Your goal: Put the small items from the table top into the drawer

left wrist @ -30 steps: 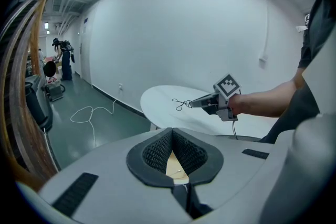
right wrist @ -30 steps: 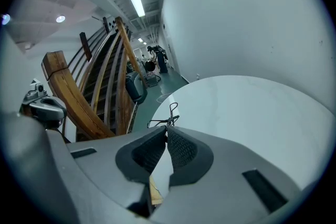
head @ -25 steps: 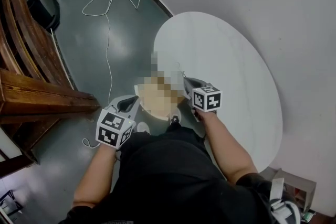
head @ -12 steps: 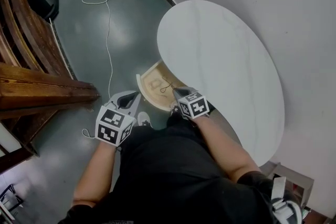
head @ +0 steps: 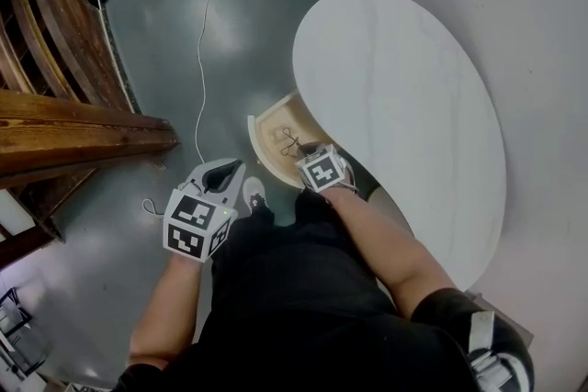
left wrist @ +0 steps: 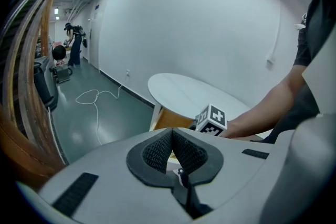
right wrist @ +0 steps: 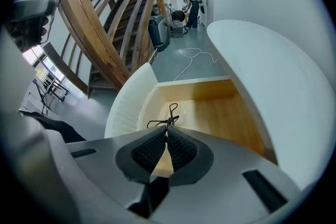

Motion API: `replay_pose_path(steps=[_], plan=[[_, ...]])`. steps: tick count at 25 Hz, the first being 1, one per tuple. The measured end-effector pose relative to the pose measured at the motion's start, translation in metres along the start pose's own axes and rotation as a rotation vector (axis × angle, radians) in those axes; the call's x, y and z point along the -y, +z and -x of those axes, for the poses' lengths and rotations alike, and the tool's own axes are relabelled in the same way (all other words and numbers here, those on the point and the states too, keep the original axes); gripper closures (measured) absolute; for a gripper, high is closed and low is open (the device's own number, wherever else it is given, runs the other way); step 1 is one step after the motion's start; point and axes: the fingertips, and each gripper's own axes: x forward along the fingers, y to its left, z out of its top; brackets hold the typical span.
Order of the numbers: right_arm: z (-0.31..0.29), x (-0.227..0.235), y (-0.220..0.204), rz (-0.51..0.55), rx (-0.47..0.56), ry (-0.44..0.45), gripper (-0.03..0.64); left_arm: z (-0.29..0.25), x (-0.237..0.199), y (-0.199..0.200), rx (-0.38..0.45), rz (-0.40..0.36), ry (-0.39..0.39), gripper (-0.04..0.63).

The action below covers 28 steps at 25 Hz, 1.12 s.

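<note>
A white oval table (head: 404, 96) has its drawer (head: 265, 126) pulled open, showing a pale wooden floor (right wrist: 220, 113). My right gripper (head: 300, 151) hangs over the drawer's near part, shut on a thin black wire item (right wrist: 169, 115) that sticks out from the fingertips above the drawer floor. The same item shows as a dark squiggle (head: 288, 142) in the head view. My left gripper (head: 230, 170) is held out to the left over the green floor, shut with nothing in it (left wrist: 171, 132). The table top shows no other small items.
Curved wooden railings (head: 55, 60) and a heavy wooden beam (head: 83, 138) stand at the left. A white cable (head: 197, 32) trails over the green floor. A white wall (head: 514, 32) runs behind the table. The person's shoe (head: 252, 196) is under the left gripper.
The right gripper has moved left and down from the table's edge to over the open drawer, carrying the wire item. The left gripper has barely moved.
</note>
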Motion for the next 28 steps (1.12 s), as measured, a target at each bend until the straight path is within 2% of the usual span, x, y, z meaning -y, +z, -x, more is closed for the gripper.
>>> replay_pose_path(steps=[3,8,15,19,25,28], plan=[[-0.023,-0.003,0.009,0.037,-0.027,0.016,0.603,0.004,-0.007,-0.007,-0.009,0.028,0.023,0.58],[-0.047,0.007,0.032,0.156,-0.058,-0.022,0.603,0.012,-0.02,-0.012,-0.019,0.098,0.078,0.58],[-0.072,0.028,0.006,0.1,-0.151,-0.081,0.601,0.008,-0.027,-0.018,-0.017,0.129,0.103,0.58],[-0.07,0.028,-0.002,0.093,-0.169,-0.075,0.6,0.003,-0.027,-0.017,-0.014,0.136,0.099,0.58],[-0.054,0.029,-0.002,0.081,-0.164,-0.072,0.591,-0.003,-0.024,0.002,0.008,0.098,0.072,0.58],[-0.041,0.019,0.0,0.082,-0.141,-0.043,0.591,-0.005,-0.02,0.008,0.018,0.074,0.059,0.58]])
